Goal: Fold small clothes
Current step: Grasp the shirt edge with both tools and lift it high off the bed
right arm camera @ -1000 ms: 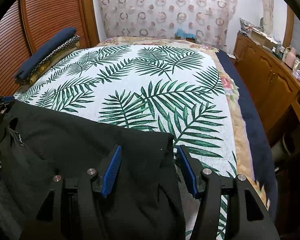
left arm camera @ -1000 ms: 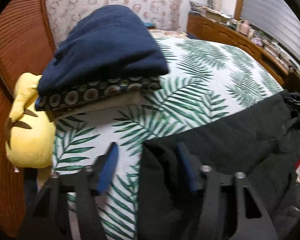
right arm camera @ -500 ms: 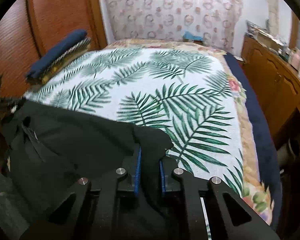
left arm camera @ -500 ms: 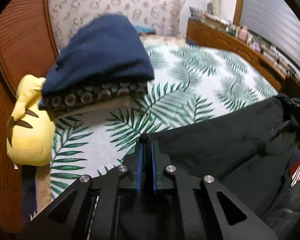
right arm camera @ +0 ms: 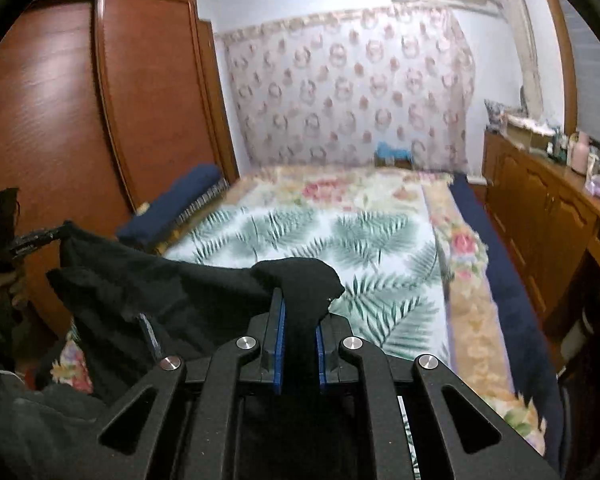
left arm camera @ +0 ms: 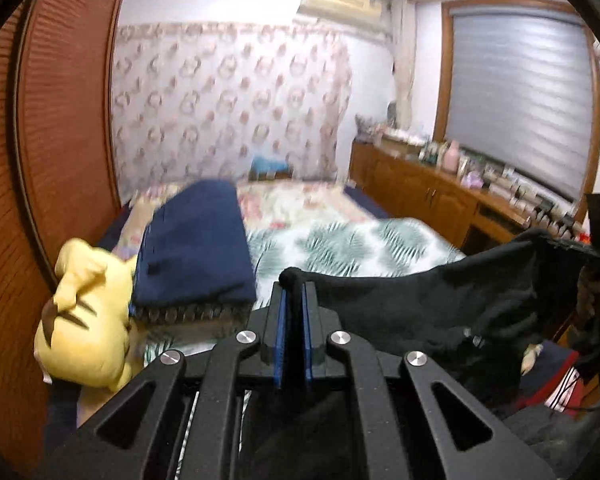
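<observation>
Above the near edge of the bed [right arm camera: 380,216]: one black garment [left arm camera: 440,304], slung between our left tool [left arm camera: 293,292] and right tool [right arm camera: 299,300], each pinching a corner. Step, we judge: lift and spread. Next: lay it flat on the bed, edges even.

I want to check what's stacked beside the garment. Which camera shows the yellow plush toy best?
The left wrist view: the yellow plush toy sits large at left, beside the folded navy cloth. The right wrist view does not show it.
</observation>
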### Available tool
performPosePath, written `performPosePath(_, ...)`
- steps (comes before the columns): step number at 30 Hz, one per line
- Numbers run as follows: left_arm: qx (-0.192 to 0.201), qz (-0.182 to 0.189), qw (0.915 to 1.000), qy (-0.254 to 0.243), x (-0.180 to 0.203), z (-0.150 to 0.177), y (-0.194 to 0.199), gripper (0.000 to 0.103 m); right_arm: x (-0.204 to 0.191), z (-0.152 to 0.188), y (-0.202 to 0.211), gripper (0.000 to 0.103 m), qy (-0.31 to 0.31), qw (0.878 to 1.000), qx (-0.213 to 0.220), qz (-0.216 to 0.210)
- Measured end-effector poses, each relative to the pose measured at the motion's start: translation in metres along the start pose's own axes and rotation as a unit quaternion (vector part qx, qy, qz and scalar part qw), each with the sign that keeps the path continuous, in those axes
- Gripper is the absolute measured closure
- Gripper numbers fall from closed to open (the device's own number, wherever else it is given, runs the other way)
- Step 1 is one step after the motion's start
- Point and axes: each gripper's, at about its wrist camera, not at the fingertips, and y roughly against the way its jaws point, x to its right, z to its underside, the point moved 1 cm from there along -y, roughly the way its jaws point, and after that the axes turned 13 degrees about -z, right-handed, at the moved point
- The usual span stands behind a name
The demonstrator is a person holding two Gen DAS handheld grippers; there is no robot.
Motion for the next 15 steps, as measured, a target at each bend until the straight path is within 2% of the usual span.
performPosePath(6,0.066,-0.005,0.9978,-0.002,0.001,-0.029,0.041,0.095,-0.023,-0.015,0.048,0.092,0.027,0.998,0.053,-0.002)
performPosePath(15,0.14,-0.018,0.9899,-0.011,-0.008,-0.086,0.066,0.095,-0.062,-0.043,0.103,0.092,0.087,0.99,0.113,0.019)
